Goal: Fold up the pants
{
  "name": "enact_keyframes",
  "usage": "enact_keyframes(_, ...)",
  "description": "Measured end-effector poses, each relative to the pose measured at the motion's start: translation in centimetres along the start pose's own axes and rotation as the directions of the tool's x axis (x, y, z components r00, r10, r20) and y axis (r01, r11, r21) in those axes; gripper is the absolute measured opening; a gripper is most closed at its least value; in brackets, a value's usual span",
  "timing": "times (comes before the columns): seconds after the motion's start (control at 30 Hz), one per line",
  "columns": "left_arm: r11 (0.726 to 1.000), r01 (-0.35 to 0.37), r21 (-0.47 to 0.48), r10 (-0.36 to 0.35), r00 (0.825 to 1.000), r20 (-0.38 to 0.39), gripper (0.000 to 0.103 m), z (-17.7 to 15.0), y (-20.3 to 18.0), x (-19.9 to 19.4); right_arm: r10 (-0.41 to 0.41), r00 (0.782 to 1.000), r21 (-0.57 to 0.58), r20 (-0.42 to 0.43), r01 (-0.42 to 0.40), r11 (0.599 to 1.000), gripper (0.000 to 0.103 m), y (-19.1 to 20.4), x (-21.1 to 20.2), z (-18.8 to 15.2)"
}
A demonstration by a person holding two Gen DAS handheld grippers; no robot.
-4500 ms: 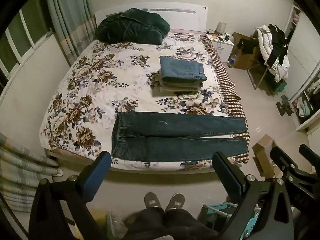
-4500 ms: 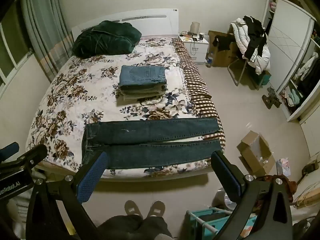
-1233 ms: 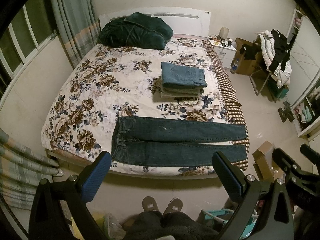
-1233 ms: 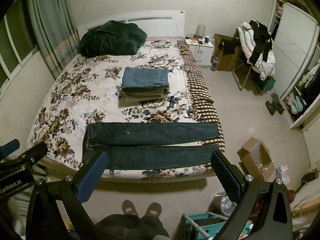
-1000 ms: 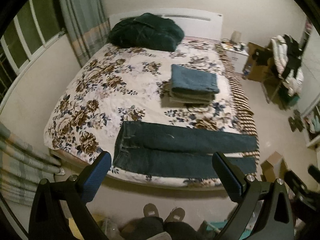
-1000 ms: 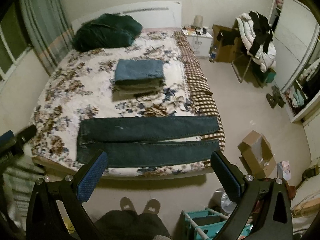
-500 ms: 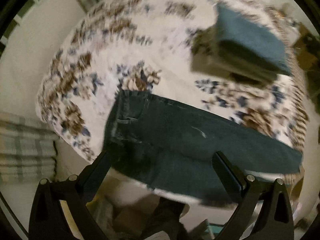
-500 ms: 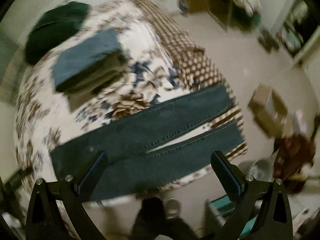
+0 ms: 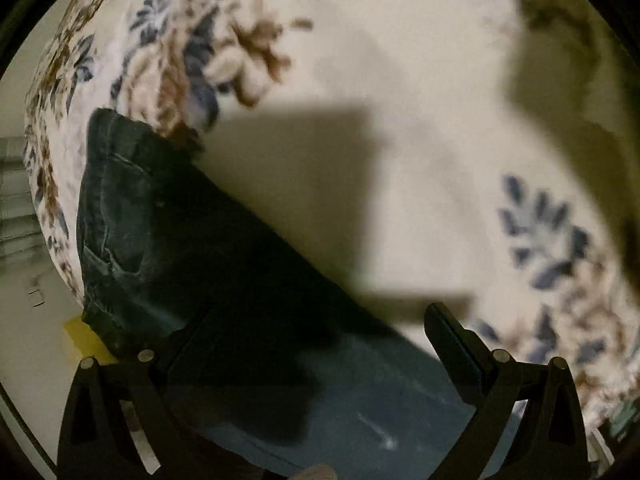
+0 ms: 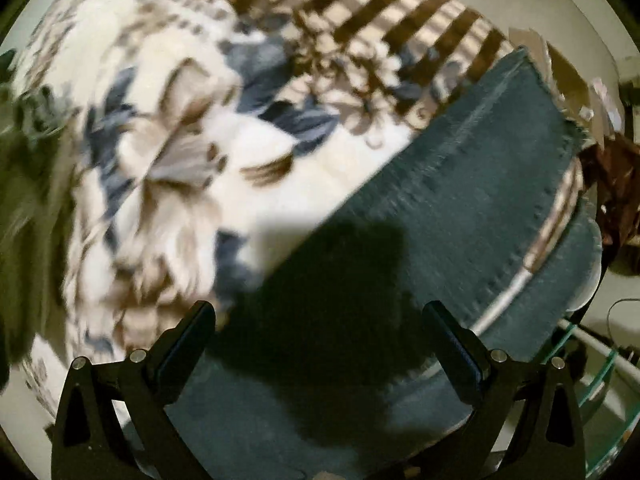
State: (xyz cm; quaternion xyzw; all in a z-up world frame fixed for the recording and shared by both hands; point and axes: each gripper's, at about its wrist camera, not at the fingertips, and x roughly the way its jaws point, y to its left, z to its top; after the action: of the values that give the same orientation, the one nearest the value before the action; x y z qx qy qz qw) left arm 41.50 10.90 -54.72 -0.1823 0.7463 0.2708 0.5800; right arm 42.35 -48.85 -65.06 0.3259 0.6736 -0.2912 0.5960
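Both grippers hang low over the bed with their black fingers spread wide and nothing between them: the left gripper point(image 9: 316, 344) sits above the waist end and the right gripper point(image 10: 318, 336) above the lower legs of the dark blue denim pants point(image 9: 168, 248), which lie flat and full length along the near edge of the cream bedspread printed with brown and blue flowers point(image 9: 420, 100). Judging by that layout, the step in hand is the first grab, probably for laying one leg over the other. To do it well, each gripper should come down on the far edge of the far leg point(image 10: 472, 184), where only one leg's cloth and not the bedspread gets pinched. The left fingers should bite near the waistband point(image 9: 104, 140), close to the stitched back pocket point(image 9: 116, 252), since thick seams hold better than loose cloth. The right fingers should take the frayed hem point(image 10: 556, 92), which lies over the brown-and-cream checked border point(image 10: 400, 20). Both views are blurred, so exact heights cannot be told. A narrow strip of bedspread shows between the legs point(image 10: 516, 280); lifting both ends together should keep the leg from twisting.
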Motion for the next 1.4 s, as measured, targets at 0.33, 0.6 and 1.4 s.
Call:
enact_keyframes(0.33,0.997,0.079,-0.007,-0.076,0.971,0.226,0.015,-5.6,2.9,-4.6,0.095,0.995,0.084,-0.008,-0.094,0.992,0.01,-0.8,3.3,-0.5)
enact_keyframes(0.6,0.979,0.199,0.051,-0.204,0.916,0.345,0.01,-16.4,9.2,-10.5,0.179,0.983,0.021,0.034,-0.179,0.984,0.005,-2.9,-1.7,-7.3)
enact_keyframes(1.4,0.988,0.156,-0.007,-0.147,0.943,0.298,0.077,-23.2,14.6,-1.9,0.1,0.99,-0.225,0.094,-0.077,0.971,0.067,-16.3,0.0,-14.2)
